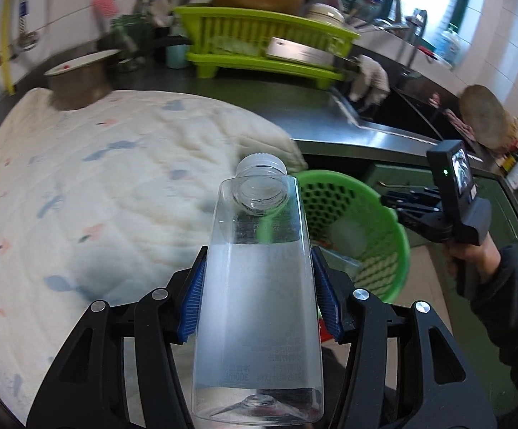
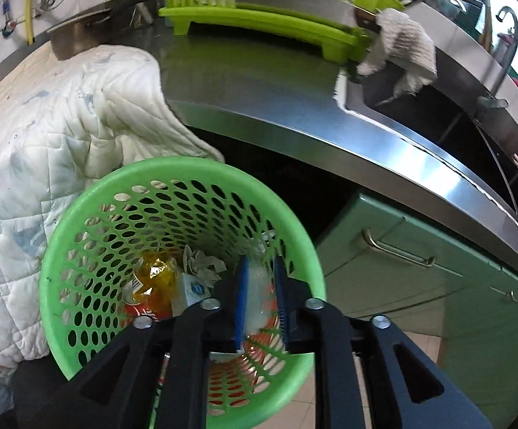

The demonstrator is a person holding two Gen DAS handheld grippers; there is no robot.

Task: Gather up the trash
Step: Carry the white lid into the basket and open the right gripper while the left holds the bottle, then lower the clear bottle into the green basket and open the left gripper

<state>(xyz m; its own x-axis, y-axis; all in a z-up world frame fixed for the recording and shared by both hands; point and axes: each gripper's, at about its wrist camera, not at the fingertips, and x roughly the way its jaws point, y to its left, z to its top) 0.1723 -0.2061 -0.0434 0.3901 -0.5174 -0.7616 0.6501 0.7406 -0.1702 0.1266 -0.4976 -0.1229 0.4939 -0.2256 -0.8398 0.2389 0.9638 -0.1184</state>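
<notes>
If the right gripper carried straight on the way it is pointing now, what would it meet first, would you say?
Probably the trash in the green basket: the right gripper points down into its mouth, toward crumpled paper and wrappers. Depth is hard to judge.

A clear plastic bottle sits clamped between the blue pads of the left gripper, its white cap pointing away beyond the fingertips. Ahead of the fingers and slightly right stands a green perforated basket, partly hidden behind the bottle. To the left spreads a white quilted cloth. Far right, a sleeved hand holds the right gripper over the basket. Beyond, a lime dish rack rests on the steel counter.
</notes>
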